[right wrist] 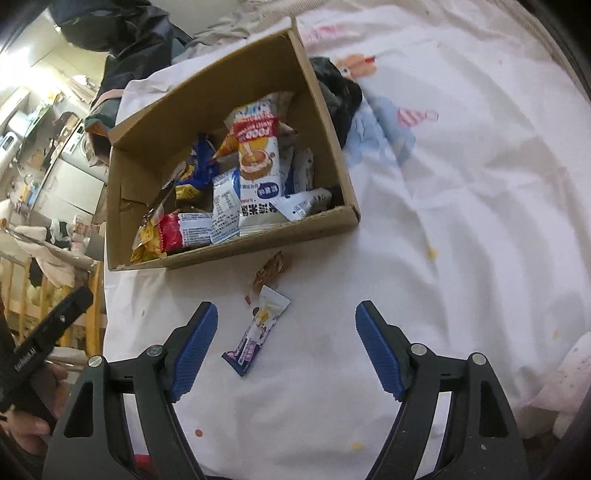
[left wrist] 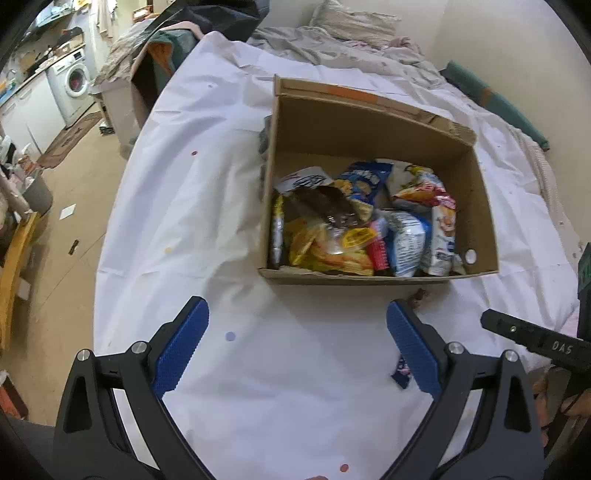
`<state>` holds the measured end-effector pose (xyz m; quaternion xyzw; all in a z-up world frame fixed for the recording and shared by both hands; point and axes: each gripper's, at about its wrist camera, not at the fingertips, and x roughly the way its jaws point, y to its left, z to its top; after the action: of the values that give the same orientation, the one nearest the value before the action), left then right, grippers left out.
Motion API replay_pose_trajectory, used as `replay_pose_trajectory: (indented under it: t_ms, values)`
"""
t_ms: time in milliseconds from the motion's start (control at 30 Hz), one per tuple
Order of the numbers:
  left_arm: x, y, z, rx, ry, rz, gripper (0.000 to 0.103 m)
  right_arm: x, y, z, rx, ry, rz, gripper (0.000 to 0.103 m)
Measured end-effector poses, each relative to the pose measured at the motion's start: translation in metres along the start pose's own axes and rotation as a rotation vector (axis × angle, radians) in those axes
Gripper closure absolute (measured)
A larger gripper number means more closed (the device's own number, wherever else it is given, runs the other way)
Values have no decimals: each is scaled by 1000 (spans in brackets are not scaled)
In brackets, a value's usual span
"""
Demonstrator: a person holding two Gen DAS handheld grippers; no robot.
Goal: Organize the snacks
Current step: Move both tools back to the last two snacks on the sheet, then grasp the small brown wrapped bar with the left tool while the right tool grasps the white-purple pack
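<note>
A washing machine [left wrist: 74, 83] across the floor — grey pillow [left wrist: 354, 22] beyond the white sheet [left wrist: 192, 192].

Snack-filled box [right wrist: 258, 240], purple packet [right wrist: 255, 336] outside

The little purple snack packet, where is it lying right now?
In the right wrist view the purple packet lies on the white sheet outside the box, between the open right gripper and a small brown wrapper.

Purple sachet [left wrist: 402, 370] mostly hidden behind a tong finger, brown wrapper [left wrist: 419, 296] peeking past box [left wrist: 369, 277] rim
</note>
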<state>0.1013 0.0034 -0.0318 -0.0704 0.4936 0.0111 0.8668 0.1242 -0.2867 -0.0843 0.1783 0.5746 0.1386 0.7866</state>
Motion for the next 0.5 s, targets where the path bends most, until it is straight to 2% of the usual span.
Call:
replay_pose_trajectory:
  t_ms: [167, 333, 400, 500]
  values:
    - [10, 11, 1, -78, 67, -28, 7, 20, 4, 2, 26, 69, 29, 23]
    - [14, 17, 1, -122, 98, -38, 7, 58, 21, -8, 22, 183, 56, 26]
    - [15, 17, 1, -127, 104, -47, 7, 74, 29, -12, 7, 219, 44, 46]
    - [15, 13, 1, -113, 100, -48, 7, 90, 37, -14, -18, 242, -5, 52]
